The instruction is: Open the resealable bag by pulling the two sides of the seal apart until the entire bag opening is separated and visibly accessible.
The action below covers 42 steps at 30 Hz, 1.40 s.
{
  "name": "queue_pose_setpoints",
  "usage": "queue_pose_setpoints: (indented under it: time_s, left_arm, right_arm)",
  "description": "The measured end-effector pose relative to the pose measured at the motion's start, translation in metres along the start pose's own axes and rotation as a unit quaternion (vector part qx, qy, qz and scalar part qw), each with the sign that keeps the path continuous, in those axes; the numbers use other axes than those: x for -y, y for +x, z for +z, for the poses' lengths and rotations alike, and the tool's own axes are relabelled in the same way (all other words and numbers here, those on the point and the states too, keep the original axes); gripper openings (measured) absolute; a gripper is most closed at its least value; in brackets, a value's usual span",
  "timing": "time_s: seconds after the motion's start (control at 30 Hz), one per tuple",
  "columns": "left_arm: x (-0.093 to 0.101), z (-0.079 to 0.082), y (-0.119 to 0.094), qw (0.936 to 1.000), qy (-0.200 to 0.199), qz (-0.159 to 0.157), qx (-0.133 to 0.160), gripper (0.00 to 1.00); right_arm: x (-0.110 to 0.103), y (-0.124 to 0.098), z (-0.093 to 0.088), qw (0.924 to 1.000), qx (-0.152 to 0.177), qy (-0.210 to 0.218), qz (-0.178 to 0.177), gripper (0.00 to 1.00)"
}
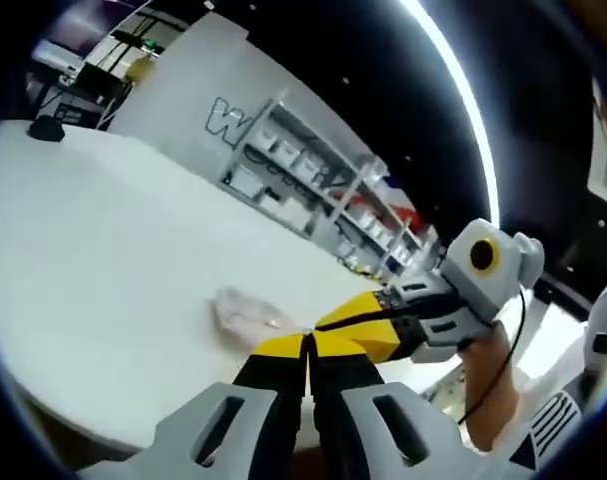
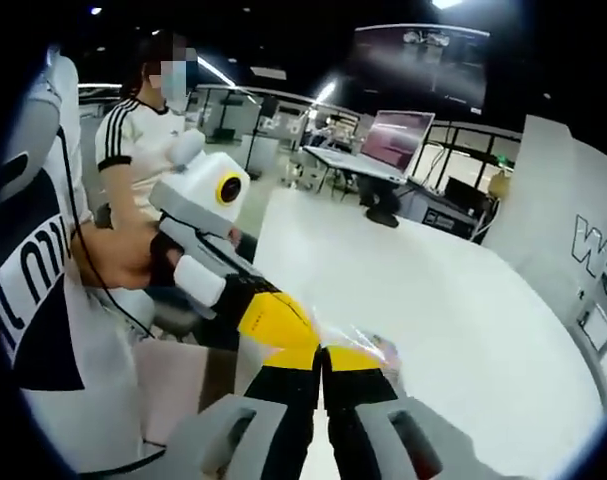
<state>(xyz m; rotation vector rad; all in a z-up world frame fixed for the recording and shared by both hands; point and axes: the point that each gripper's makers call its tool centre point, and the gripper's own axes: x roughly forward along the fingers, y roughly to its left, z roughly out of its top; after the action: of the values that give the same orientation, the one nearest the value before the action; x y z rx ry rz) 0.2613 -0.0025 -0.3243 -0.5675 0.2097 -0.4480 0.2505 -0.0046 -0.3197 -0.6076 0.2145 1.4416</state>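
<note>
Since the seal must be pulled apart, we pinch the bag (image 1: 245, 312) with both grippers, left (image 1: 308, 350) and right (image 2: 323, 362), tips together above the table (image 1: 103, 250).

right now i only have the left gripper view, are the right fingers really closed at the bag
Observer: Yes. In the right gripper view the right gripper has its fingers shut, and the crinkled clear plastic of the bag sits right at their tips.
Operator: how does my left one look from that side
Observer: The left gripper comes in from the left, and its yellow tip meets the right one at the same edge of the bag.
Operator: anything behind my left hand
Observer: A person in a white shirt with dark sleeve stripes is behind the left gripper.
</note>
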Motion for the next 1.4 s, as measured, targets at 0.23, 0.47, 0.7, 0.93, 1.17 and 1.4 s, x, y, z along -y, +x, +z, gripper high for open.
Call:
queue_pose_setpoints:
  time_s: [0.23,0.47,0.7,0.93,1.17,1.4]
  left_arm:
    - [-0.005,-0.008,-0.002,0.9995,-0.022,0.012,-0.022,0.00]
    - [-0.005,-0.011,-0.002,0.9990,-0.028,0.013,-0.032,0.00]
    - [-0.004,-0.026,-0.001,0.9978,-0.043,0.006,-0.049,0.00]
    - [-0.003,-0.019,-0.002,0.9989,-0.029,0.005,-0.036,0.01]
    - [-0.003,-0.021,-0.003,0.9990,-0.019,0.009,-0.039,0.01]
    - [-0.005,-0.025,-0.007,0.9987,-0.007,0.014,-0.048,0.01]
  right_arm:
    - [-0.003,0.003,-0.001,0.9997,-0.008,0.015,-0.018,0.00]
    - [0.001,0.002,0.000,0.9986,-0.003,0.001,-0.053,0.00]
    - [0.012,-0.011,0.013,0.9976,0.022,0.016,-0.064,0.00]
    - [-0.004,-0.005,-0.004,0.9996,-0.008,-0.015,-0.024,0.02]
    - [-0.007,0.002,-0.012,0.9998,-0.017,0.004,0.002,0.01]
    - [-0.014,0.006,-0.016,0.9963,-0.013,0.054,0.066,0.00]
